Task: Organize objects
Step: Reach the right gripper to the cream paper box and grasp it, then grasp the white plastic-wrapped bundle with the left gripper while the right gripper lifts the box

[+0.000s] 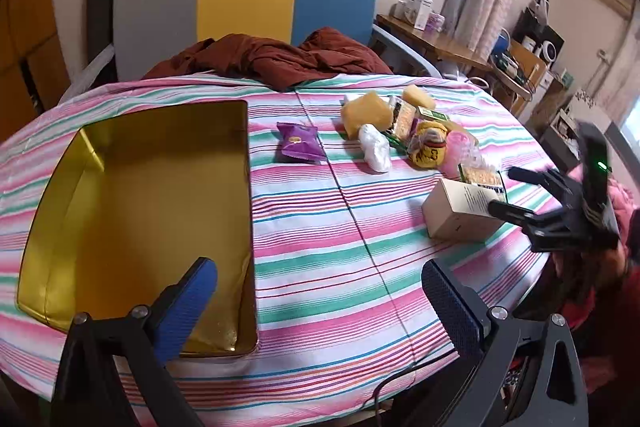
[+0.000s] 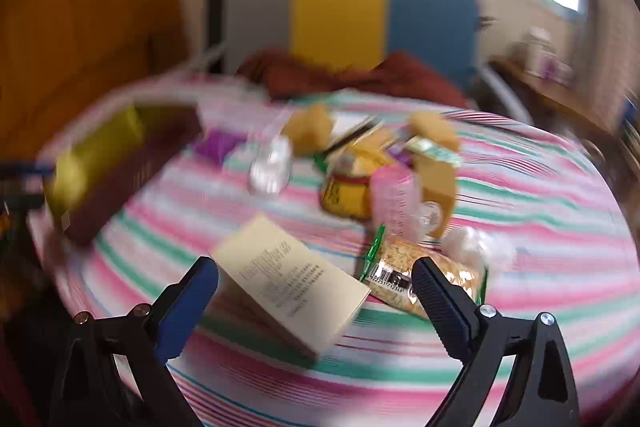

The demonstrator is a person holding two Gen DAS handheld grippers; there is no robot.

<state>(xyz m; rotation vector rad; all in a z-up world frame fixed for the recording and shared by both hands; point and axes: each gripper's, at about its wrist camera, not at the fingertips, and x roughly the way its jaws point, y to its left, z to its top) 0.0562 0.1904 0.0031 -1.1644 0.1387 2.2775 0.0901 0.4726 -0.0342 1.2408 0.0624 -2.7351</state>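
Currently both claws gape wide, gripping nothing. Left gripper [image 1: 320, 295] hovers over the striped tablecloth [image 1: 320, 227], just right of the gold tin [image 1: 140, 203]. Right gripper [image 2: 316, 287] brackets the cream box [image 2: 292, 283] without contact; box print unreadable. Snack packet [image 2: 404, 279] right of the box: barcode digits blurred.

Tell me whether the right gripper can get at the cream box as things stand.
Probably yes. The right gripper is open, jaws either side of the cream box, with nothing between them. The snack packet lies close beside it.
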